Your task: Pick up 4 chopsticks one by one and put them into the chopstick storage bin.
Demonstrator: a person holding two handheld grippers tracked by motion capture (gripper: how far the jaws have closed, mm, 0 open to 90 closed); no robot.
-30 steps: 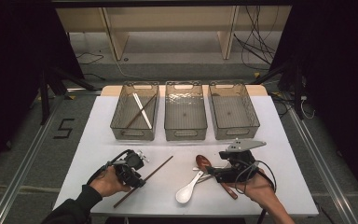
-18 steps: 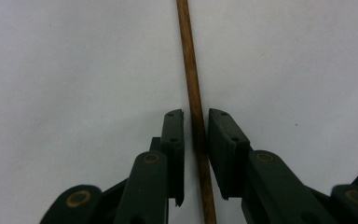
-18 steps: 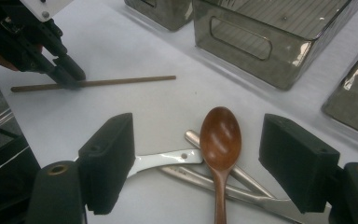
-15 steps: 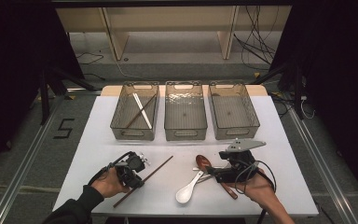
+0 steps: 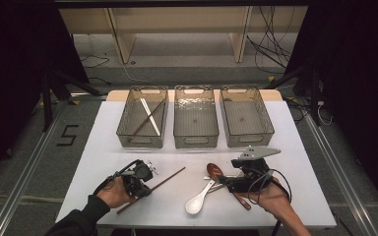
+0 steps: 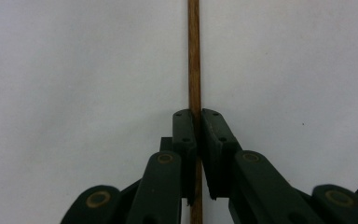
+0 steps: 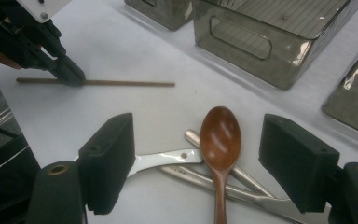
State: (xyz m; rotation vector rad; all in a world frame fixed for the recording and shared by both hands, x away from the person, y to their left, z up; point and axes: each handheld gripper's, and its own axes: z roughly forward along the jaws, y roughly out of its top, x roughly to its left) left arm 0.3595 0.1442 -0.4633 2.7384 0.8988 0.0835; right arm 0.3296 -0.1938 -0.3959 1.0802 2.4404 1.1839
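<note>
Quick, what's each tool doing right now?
Left tool: jaws just closed, gripping the brown chopstick.
Right tool: open, holding nothing, wooden spoon between its jaws.

The left gripper [image 5: 145, 183], held low in the person's left hand [image 5: 114, 191], has just been closing its jaws; they now clamp the thin brown wooden chopstick [image 6: 194, 56]. The right gripper [image 5: 226, 183], in the right hand [image 5: 270, 197], holds its black jaws wide apart, gripping nothing.

place: lab recording bay | cues: black curtains [image 5: 19, 59]; floor rails [image 5: 24, 172]; loose cables [image 5: 270, 49]; white tabletop [image 5: 300, 147]; floor marking "5" [image 5: 69, 135]
</note>
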